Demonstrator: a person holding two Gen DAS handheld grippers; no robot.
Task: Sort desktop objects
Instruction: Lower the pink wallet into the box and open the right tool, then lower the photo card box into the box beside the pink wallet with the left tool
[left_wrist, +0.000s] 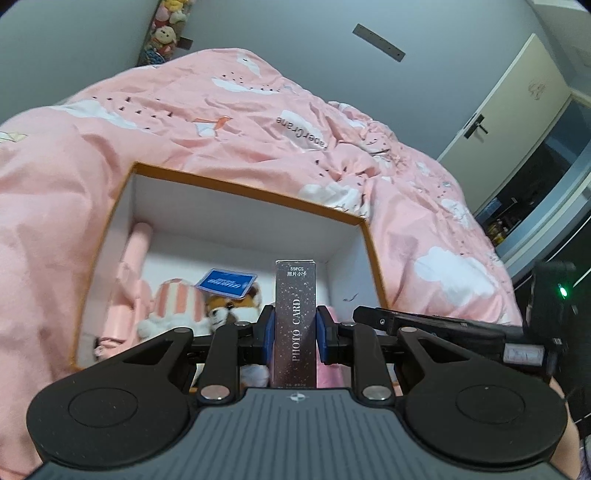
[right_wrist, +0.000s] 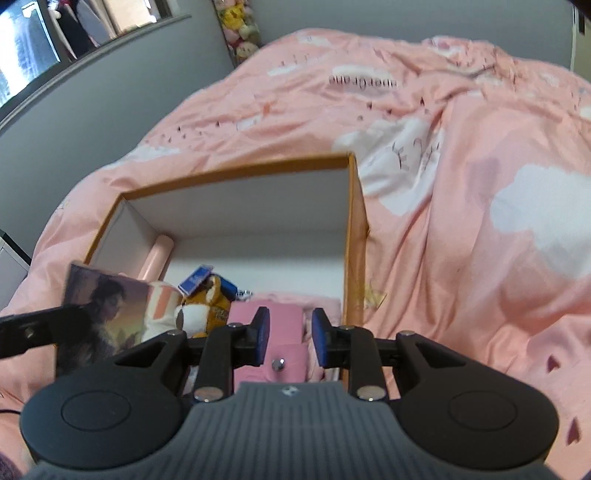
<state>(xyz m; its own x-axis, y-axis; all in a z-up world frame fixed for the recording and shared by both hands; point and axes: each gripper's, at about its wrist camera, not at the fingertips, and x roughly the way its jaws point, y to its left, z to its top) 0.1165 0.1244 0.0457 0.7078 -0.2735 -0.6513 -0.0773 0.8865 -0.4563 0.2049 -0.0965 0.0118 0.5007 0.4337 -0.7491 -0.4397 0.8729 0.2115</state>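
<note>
L gripper (left_wrist: 294, 328) clamps upright card box (left_wrist: 295, 321) at frame centre above orange box (left_wrist: 255, 190); R gripper (right_wrist: 290, 334) open, empty; risk: early release topples it onto plush toy (left_wrist: 229, 308).

Both wrist views close above orange box (left_wrist: 364, 221) (right_wrist: 236, 171), facing bed; box shared.

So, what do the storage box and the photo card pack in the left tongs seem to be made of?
Storage box: probably rigid cardboard, with orange outer faces, matte white inner walls and thin straight edges. Photo card pack: likely printed paperboard with a slightly glossy dark speckled finish and sharp folded corners; it is held in the left tongs.
</note>
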